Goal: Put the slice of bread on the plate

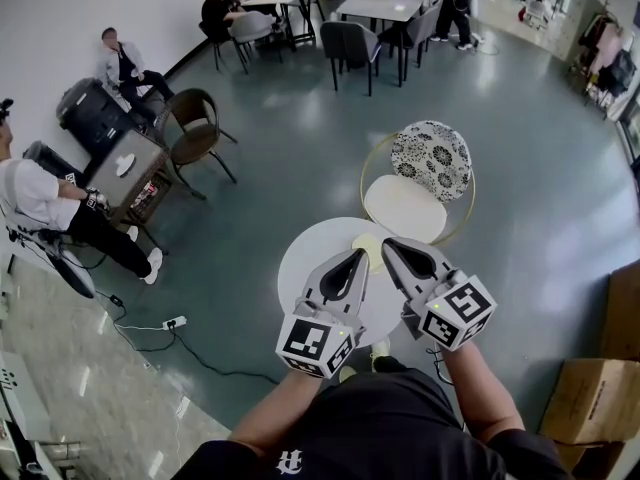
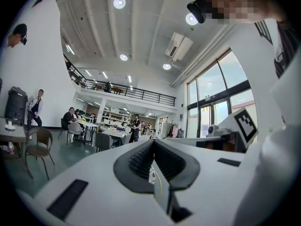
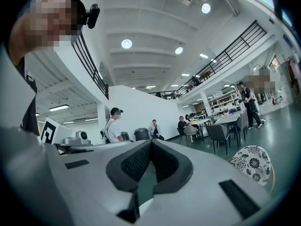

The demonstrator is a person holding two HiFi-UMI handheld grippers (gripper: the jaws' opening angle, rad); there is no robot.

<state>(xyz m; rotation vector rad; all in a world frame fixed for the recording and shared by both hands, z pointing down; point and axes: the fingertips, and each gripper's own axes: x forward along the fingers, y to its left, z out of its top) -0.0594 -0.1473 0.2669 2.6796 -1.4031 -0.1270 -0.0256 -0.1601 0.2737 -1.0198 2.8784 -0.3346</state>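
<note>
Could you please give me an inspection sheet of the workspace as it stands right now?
Surface: round white table, in front of the person.
Job's things: one pale yellowish thing on the table by the gripper tips; whether it is the plate or the bread cannot be told.
Clutter: nothing seen on the table.
Grippers: left gripper and right gripper both shut, nothing held, side by side above the table.
Cables: power strip with a cable on the floor at the left.
Surroundings: patterned chair behind the table, cardboard boxes at the right, seated people further off.
</note>
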